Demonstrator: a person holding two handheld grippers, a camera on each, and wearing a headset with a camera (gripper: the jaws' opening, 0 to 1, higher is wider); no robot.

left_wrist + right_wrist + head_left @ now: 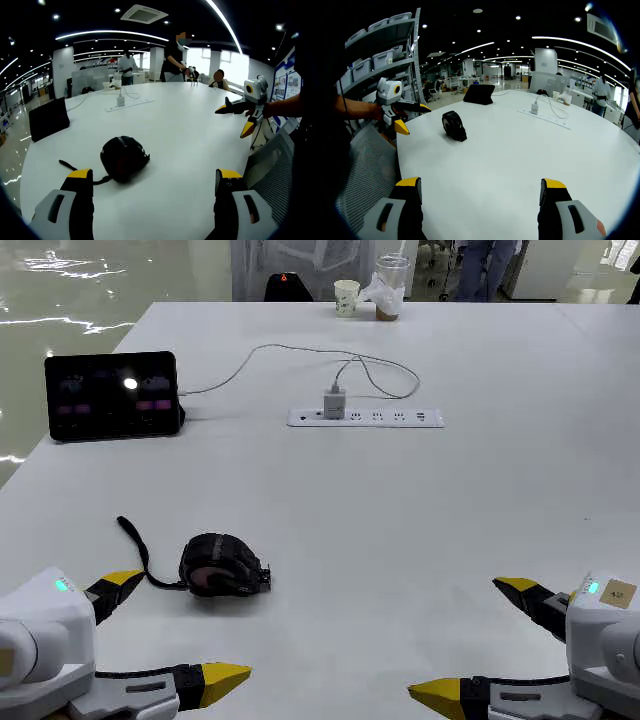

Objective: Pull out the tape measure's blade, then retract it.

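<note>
Presently the black round tape measure lies on the white table near my wide-open left gripper, my right gripper also wide; I judge its hard, smooth case needs a firm side hold.

A white table carried everything. Near its far left corner a dark tablet stood propped, its screen faintly lit. In the middle of the far half lay a white power strip, parallel to the far edge, with a white charger plugged in near its left end. A thin cable ran from the charger to the tablet's right side. At the far edge stood a paper cup, and just beside it a clear plastic cup. Off the table, shelving held pale storage bins, and a grey mesh chair sat by the near edge.
</note>
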